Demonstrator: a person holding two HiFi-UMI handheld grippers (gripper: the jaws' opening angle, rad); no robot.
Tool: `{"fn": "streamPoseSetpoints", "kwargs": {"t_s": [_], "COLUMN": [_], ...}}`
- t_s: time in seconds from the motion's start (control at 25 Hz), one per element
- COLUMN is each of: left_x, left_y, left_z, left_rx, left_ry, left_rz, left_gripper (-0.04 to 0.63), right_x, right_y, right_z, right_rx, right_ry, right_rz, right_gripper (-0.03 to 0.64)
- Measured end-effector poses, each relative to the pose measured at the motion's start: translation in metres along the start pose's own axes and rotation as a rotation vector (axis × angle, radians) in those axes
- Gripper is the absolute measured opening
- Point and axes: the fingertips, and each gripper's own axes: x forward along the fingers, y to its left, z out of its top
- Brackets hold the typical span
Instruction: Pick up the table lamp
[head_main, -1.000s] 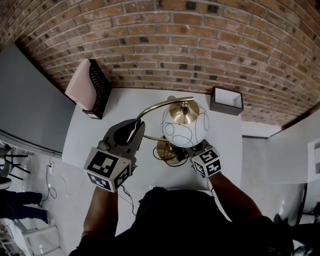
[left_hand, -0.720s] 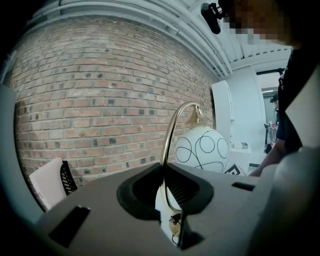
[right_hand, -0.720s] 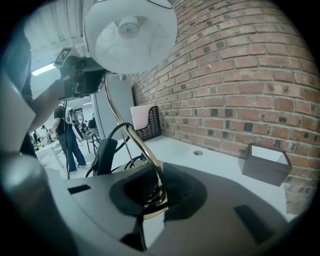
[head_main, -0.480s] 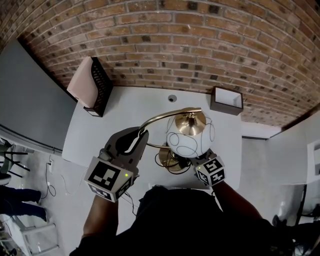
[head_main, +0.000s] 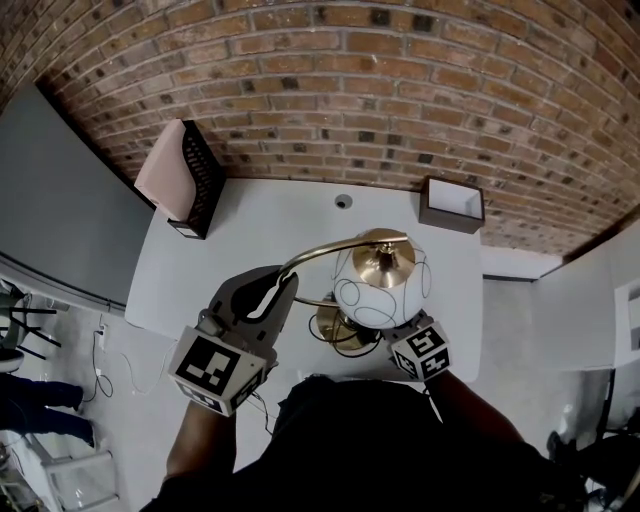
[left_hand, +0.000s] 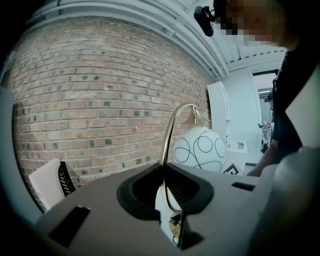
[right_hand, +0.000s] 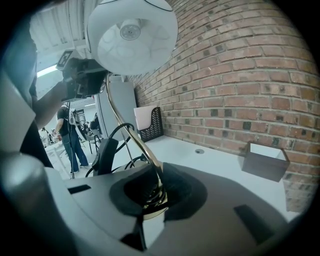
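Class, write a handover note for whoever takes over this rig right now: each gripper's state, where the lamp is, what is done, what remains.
Left gripper: shut on the curved arm of the brass table lamp with a white globe shade.
Right gripper: shut on the lamp's lower stem, above its round base.
Lamp: upright, at the near edge of the white table.
Done: both grips made.
Left: lift it clear. Whether the base is already off the table cannot be told.

White counter (head_main: 250, 235) against brick wall (head_main: 350, 90): black mesh rack (head_main: 203, 172) at left rear corner, open box (head_main: 452, 204) at right rear.
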Motion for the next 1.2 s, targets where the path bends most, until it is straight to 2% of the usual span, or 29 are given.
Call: {"fn": "streamPoseSetpoints", "kwargs": {"t_s": [1.2], "left_x": [-0.0015], "left_y": [-0.0046], "left_z": [0.0036], "left_rx": [0.020], "left_ry": [-0.013], "left_rz": [0.008], "left_gripper": [0.038], "right_x": [-0.0014], "right_y": [0.0032], "right_z": [0.0013], "right_rx": [0.017], "right_ry": [-0.013], "right_rz": [0.009], "right_gripper": [0.051]}}
